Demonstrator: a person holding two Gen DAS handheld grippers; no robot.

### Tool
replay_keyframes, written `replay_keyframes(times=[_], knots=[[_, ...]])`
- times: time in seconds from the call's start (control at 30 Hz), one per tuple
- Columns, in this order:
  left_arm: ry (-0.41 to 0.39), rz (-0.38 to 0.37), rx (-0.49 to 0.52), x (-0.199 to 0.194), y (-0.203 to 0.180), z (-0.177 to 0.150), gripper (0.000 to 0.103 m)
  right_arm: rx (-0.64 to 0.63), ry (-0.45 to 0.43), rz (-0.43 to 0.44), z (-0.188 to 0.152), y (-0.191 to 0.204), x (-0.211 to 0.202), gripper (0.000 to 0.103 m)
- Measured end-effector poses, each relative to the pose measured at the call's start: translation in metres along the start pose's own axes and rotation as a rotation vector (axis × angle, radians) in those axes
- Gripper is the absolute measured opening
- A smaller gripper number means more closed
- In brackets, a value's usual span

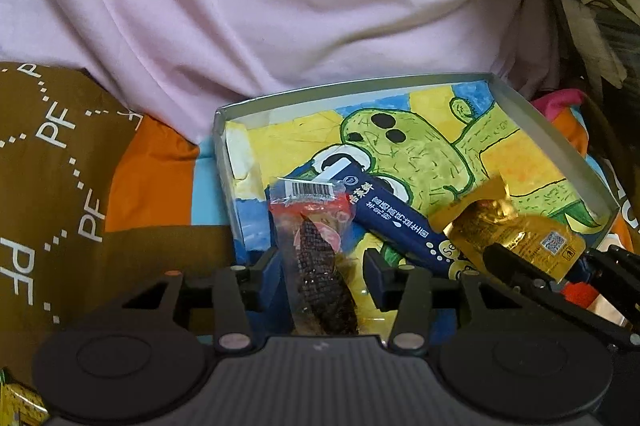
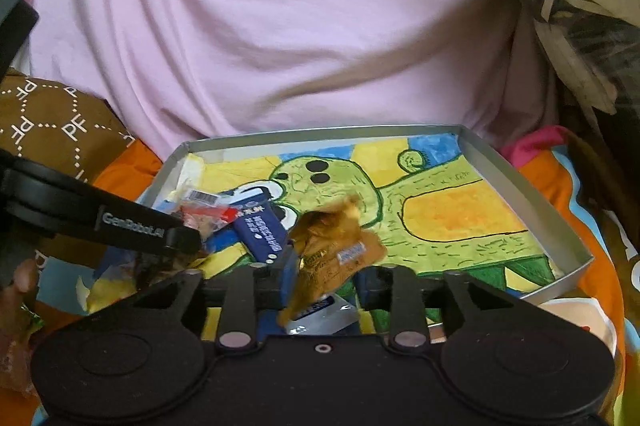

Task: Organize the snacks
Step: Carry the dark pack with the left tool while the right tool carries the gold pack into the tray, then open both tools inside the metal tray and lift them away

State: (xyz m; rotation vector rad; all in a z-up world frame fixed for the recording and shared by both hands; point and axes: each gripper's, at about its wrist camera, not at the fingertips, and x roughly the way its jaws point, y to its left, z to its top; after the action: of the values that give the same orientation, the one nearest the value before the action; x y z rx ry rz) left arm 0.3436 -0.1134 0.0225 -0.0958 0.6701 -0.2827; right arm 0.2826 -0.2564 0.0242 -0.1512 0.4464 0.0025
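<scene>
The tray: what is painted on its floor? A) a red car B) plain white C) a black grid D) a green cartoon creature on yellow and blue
D: the tray floor shows a green creature with black spots, outlined on yellow and blue.

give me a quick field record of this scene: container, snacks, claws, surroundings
container: shallow metal tray lined with a cartoon drawing
snacks in tray: clear packet of dark dried snack, blue stick pack, gold foil pouch
left claw: straddles the clear packet, gaps show at both pads
right claw: around the gold foil pouch, pads apart from it, release looks likely
overlap: blue stick pack lies across the clear packet's top edge
surroundings: pink cloth behind tray, brown PF-print fabric to its left
</scene>
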Motion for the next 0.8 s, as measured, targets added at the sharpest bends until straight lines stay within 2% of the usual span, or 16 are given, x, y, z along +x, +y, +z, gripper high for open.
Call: replay_keyframes(times=[0.1,0.23,0.27,0.4,0.47,0.63,0.8], knots=[[-0.006,0.01,-0.006,-0.005,0.0,0.001,0.056,0.006,-0.008,-0.011,-0.001,-0.004,-0.003,0.058],[-0.036,0.029,-0.006,-0.016,-0.001,0.003,0.072,0.009,-0.035,-0.025,0.0,-0.01,-0.014,0.079],[-0.046,0.032,-0.015,-0.02,-0.001,0.003,0.078,0.016,-0.042,-0.023,0.001,-0.012,-0.017,0.08],[-0.089,0.042,-0.037,-0.04,-0.002,0.004,0.088,0.039,-0.074,-0.03,0.006,-0.019,-0.034,0.087],[-0.114,0.049,-0.033,-0.052,-0.003,0.003,0.097,0.055,-0.096,-0.024,0.009,-0.024,-0.046,0.092],[-0.201,0.071,-0.029,-0.089,-0.006,0.001,0.103,0.107,-0.165,-0.005,0.012,-0.032,-0.08,0.102],[-0.274,0.072,-0.033,-0.129,-0.002,-0.007,0.103,0.115,-0.22,0.026,0.015,-0.03,-0.116,0.102]])
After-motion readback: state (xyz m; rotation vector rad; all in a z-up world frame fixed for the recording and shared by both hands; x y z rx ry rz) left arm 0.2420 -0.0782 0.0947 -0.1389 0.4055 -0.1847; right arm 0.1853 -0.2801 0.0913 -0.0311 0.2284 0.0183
